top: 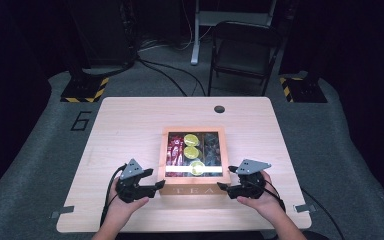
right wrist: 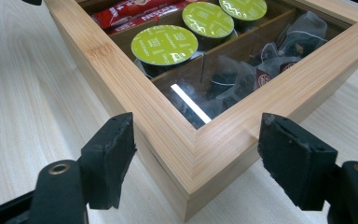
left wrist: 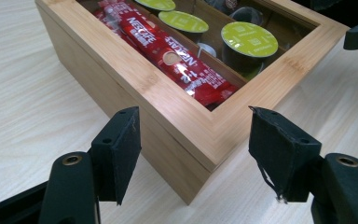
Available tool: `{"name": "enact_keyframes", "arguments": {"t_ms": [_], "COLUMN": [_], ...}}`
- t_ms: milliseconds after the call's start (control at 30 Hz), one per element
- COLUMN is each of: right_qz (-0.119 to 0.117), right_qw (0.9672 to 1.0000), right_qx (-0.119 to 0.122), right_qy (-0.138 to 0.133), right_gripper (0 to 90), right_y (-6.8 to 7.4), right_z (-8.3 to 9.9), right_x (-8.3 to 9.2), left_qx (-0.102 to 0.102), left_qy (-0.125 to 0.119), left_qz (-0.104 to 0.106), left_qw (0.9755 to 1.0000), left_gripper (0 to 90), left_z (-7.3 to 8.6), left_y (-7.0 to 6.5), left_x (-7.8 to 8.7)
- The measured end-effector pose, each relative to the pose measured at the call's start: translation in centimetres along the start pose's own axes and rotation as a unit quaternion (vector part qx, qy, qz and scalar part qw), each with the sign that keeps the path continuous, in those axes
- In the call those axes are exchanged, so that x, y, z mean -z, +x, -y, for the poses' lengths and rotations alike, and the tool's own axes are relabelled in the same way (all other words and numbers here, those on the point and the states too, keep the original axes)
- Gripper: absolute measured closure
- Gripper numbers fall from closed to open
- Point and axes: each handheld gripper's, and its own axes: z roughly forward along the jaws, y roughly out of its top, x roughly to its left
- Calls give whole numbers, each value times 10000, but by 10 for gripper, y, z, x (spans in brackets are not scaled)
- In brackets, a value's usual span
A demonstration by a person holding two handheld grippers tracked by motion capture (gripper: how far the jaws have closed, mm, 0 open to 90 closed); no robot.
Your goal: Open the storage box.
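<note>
One wooden tea box with a glass lid holds three round green pods. The left gripper view shows red packets. Left claw and right claw are both wide, holding nothing.

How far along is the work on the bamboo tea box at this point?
Done: the glass-lidded bamboo tea box sits closed, with red coffee sticks and green capsules inside. In hand: the left gripper and right gripper each straddle a near corner, jaws open, not pressing. Left: gripping the box, probably to lift or open it.
</note>
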Motion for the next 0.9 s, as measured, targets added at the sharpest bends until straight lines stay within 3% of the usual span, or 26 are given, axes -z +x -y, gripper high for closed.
{"name": "enact_keyframes", "arguments": {"t_ms": [467,900], "right_qz": [72,33], "right_qw": [9999,9999], "right_qx": [8,100], "right_qy": [94,120], "right_gripper": [268,259], "right_y": [-2,-3], "right_z": [4,6], "right_x": [-3,-3], "left_qx": [-291,-327], "left_qy": [269,335], "left_qz": [-1,-13], "left_qw": [9992,9989], "left_gripper": [334,312], "left_z": [4,6], "left_y": [-7,-7], "left_x": [-13,-17]}}
